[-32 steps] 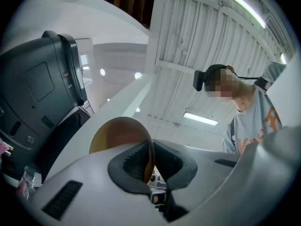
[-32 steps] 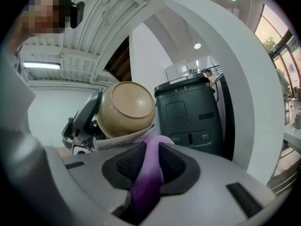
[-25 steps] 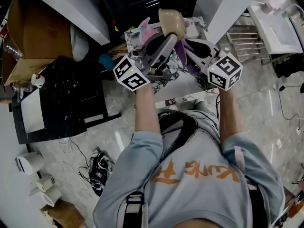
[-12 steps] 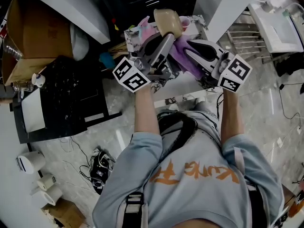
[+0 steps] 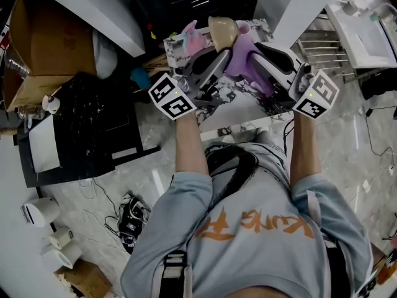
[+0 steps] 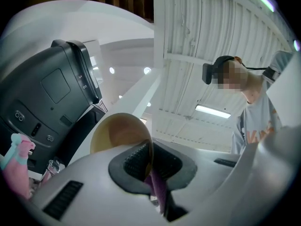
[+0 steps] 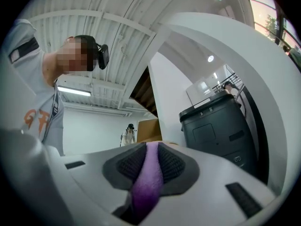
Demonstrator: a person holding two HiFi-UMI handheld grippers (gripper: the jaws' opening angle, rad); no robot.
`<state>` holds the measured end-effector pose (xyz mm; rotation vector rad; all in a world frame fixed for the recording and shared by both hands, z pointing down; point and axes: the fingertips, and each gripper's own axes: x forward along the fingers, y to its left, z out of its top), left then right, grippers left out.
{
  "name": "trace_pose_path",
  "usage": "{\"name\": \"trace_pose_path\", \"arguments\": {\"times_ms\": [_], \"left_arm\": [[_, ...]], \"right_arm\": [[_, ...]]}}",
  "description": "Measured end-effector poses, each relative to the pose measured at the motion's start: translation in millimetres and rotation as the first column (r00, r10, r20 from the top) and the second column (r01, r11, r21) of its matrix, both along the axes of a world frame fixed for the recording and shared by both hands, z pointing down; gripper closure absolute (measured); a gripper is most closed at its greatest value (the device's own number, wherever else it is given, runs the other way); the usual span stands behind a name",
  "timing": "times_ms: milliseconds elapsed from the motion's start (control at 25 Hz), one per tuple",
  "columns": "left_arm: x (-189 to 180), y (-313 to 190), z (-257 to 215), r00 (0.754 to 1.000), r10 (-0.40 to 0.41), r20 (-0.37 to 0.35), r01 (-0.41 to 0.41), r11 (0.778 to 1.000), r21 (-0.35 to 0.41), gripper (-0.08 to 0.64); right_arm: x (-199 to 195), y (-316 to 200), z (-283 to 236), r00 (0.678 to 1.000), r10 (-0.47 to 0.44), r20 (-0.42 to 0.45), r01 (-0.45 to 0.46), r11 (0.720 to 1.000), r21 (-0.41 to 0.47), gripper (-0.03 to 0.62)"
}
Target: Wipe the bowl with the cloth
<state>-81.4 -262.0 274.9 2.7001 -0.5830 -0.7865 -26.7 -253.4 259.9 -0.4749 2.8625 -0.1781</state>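
Two hand-held grippers: the left hand-held gripper [image 5: 217,47] [image 6: 148,163] and the right hand-held gripper [image 5: 253,53] [image 7: 146,166] are both clenched and meet over the worktop [image 5: 239,107].
Left hand-held gripper: its jaws clamp the rim of the bowl [image 5: 224,27] [image 6: 120,133], one ribbed pad inside the rim and one outside.
Bowl: tan, lifted and tipped; in the head view it sits at the far tip of the left hand-held gripper, above the worktop's far edge.
Right hand-held gripper: its jaws pinch a fold of the cloth [image 5: 239,66] [image 7: 146,180].
Cloth: purple; it hangs from the right jaws and lies against the bowl's right side, and a strip of it shows just under the bowl's rim in the left gripper view.
Worktop: marbled pattern, with a pink plush toy [image 5: 193,40] [image 6: 17,166] lying just left of the bowl.
Bin [image 6: 44,102] [image 7: 220,126]: dark and lidded, standing near both grippers.
Floor, left side: a cardboard box [image 5: 43,45] and some paper rolls [image 5: 62,247], well apart from the worktop.
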Motion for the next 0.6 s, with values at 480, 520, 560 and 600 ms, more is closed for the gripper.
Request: {"name": "trace_pose_path", "arguments": {"times_ms": [480,520,560,600], "left_arm": [[14,29,-11,0.981,0.189,0.054,-0.193,0.976,0.101,0.528],[15,30,-12,0.978,0.201,0.055,-0.206,0.973,0.108,0.528],[16,32,-13,0.976,0.213,0.053,-0.218,0.969,0.116,0.528],[17,33,-14,0.973,0.224,0.05,-0.228,0.966,0.123,0.528]], "right_arm": [[13,-30,-20,0.989,0.123,0.079,-0.124,0.992,-0.002,0.499],[15,-33,-20,0.987,0.139,0.078,-0.139,0.99,-0.004,0.499],[17,-36,-20,0.985,0.155,0.075,-0.155,0.988,-0.006,0.499],[20,-39,-19,0.982,0.174,0.068,-0.174,0.985,-0.008,0.499]]}}
